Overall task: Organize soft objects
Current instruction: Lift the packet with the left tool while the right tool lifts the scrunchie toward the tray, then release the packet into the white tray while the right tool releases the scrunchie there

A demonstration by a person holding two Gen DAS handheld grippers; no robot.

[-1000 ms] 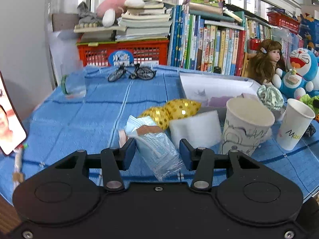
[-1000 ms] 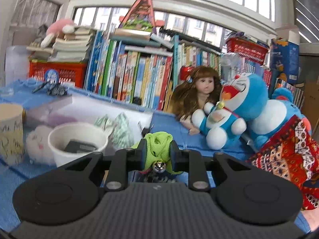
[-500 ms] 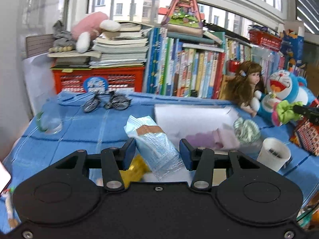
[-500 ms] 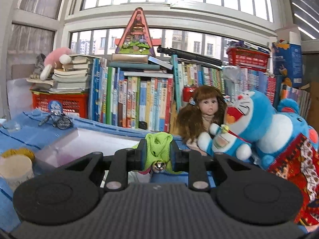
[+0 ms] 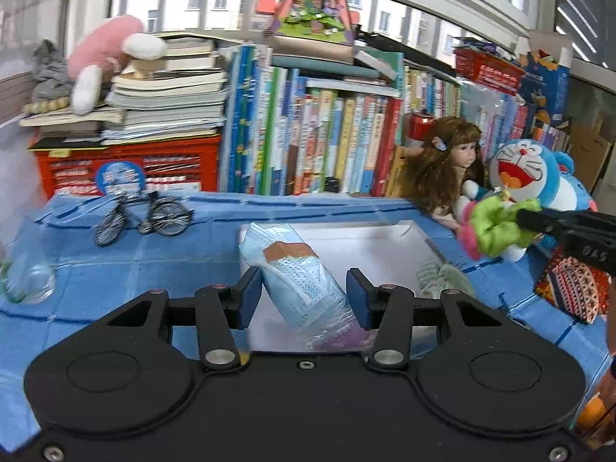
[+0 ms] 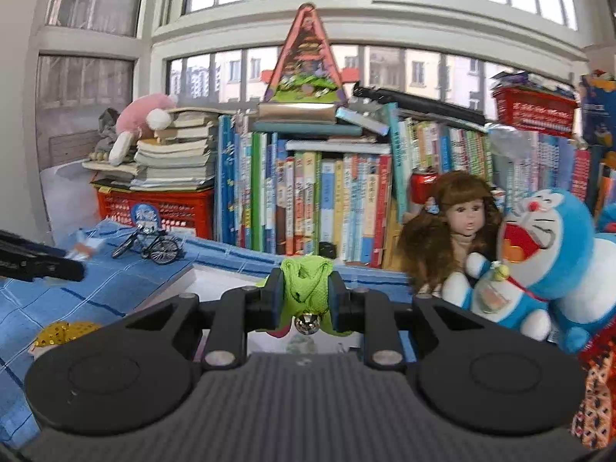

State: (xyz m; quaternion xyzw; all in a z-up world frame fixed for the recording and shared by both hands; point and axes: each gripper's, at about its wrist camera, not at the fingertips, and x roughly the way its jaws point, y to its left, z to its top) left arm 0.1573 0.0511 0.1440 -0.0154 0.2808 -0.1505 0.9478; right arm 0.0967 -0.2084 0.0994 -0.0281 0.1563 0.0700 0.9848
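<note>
window bay behind a worktop point(image 5: 115, 277) under blue cloth, books ranked along its back edge.

left wrist view: left gripper point(image 5: 300, 296) pinching a clear pack of face masks point(image 5: 296, 269), pack tilted, held above a white box point(image 5: 365, 246) near the worktop's middle. green-white cloth point(image 5: 439, 277) lies in the box's right side. toy bicycle point(image 5: 144, 217) toward the back left, doll point(image 5: 446, 169) and blue plush cat point(image 5: 531, 177) at the back right. right gripper point(image 5: 516, 219) enters from the right edge, over the box's far right corner.

right wrist view: right gripper point(image 6: 306, 296) pressed on a green fabric piece point(image 6: 306, 285) with a small bell point(image 6: 307, 323), held in the air above the box. left gripper's dark arm at the left edge.
</note>
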